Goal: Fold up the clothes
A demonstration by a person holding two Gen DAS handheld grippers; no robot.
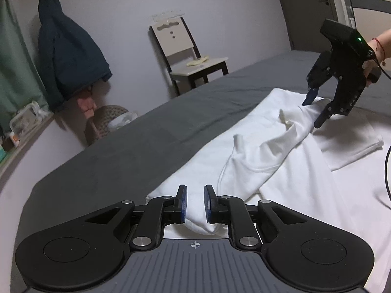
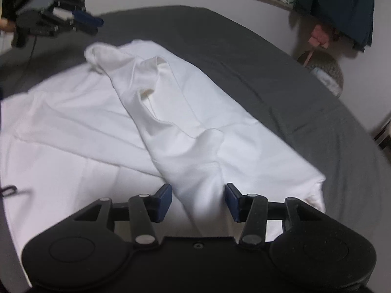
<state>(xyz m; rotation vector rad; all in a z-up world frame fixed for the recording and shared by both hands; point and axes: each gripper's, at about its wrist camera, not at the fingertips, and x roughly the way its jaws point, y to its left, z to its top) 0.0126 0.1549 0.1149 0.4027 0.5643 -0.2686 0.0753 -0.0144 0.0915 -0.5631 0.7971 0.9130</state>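
Between my open right tongs [image 2: 198,201] lies the white cotton garment's folded sleeve [image 2: 171,112], running away toward my released left tongs [image 1: 195,204].

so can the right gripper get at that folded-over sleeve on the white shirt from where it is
Probably yes: the right gripper hangs right over the sleeve, jaws apart with the fabric between them, and nothing lies across it. The left gripper is off at the far end.

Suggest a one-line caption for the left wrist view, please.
Right gripper open over a folded-in fold of the white garment on the grey bed.
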